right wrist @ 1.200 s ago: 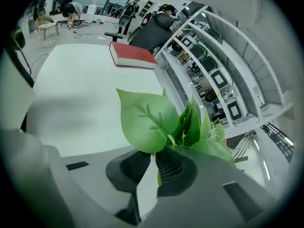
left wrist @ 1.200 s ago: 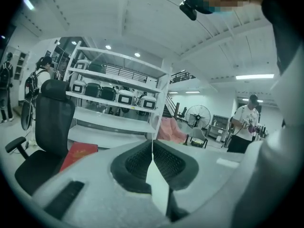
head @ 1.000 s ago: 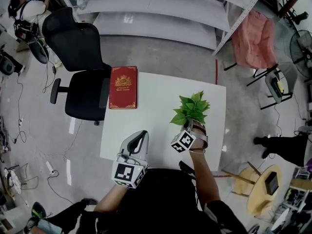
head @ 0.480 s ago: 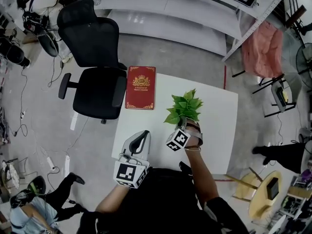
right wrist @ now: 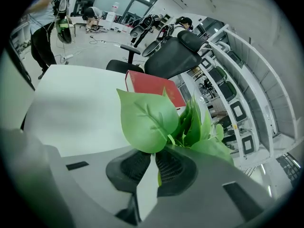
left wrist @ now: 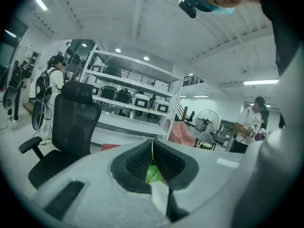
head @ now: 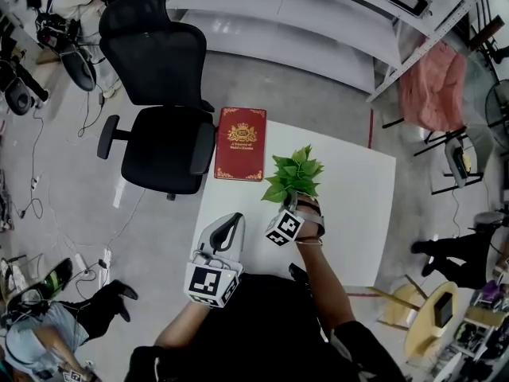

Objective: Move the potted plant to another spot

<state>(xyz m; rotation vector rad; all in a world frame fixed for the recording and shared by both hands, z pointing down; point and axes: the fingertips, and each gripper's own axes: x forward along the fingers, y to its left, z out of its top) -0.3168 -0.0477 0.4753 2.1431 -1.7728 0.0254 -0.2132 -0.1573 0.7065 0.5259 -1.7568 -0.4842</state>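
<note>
White desk (head: pixel 350 197) fills the middle of the head view, with a red book (head: pixel 241 143) at its far left corner and a black office chair (head: pixel 163 134) just beyond. Over the last second the potted plant (head: pixel 292 175) has travelled left across the desk, from well apart from the book to near it, so the move looks well under way, though not yet finished.

The right tongs (head: pixel 293 204) carry it. In the right gripper view they are pressed almost together, pinching the plant low on its green stems, with the leaves fanning out above the pads (the pot itself is hidden, and whether it clears the desk cannot be told).

The left tongs (head: pixel 231 221) hang near the desk's near edge, well apart from the plant, pressed together on nothing; a sliver of green shows only through the gap beyond them.
</note>
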